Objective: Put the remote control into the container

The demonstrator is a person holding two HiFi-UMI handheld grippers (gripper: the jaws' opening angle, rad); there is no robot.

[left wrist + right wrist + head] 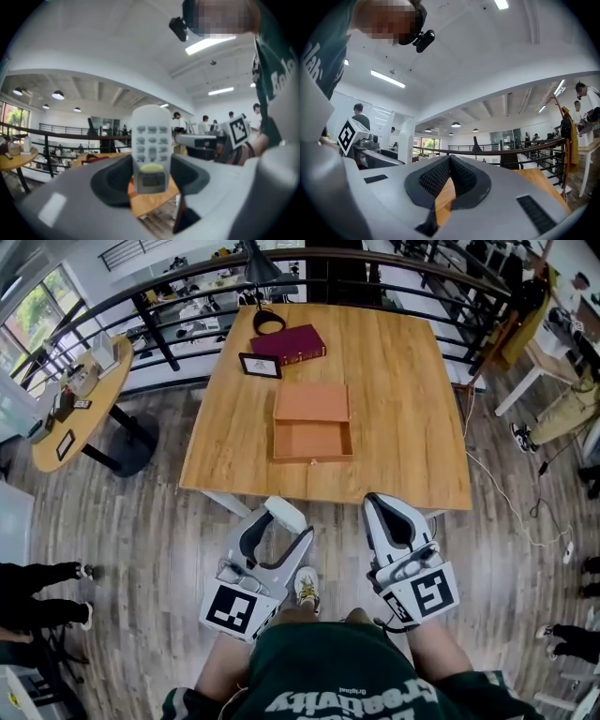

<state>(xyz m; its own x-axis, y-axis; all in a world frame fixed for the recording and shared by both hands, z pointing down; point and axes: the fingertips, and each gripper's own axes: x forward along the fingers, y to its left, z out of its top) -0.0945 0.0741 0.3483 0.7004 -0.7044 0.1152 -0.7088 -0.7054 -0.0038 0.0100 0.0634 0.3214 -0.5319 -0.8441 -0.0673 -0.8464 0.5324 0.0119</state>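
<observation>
Gripping the remote control (150,140) upright between its jaws, the left gripper (150,176) hangs near the person's body, short of the wooden table (412,409). On that table sits the orange container (312,423), open. The right gripper (449,164) has its jaws pressed together, empty.

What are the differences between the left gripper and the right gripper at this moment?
The left gripper is shut on a white remote control; the right gripper holds nothing. The left gripper's jaws are kept apart by the remote control; the right gripper's jaws meet at the tips. Both are held near the wooden table's front edge.
</observation>
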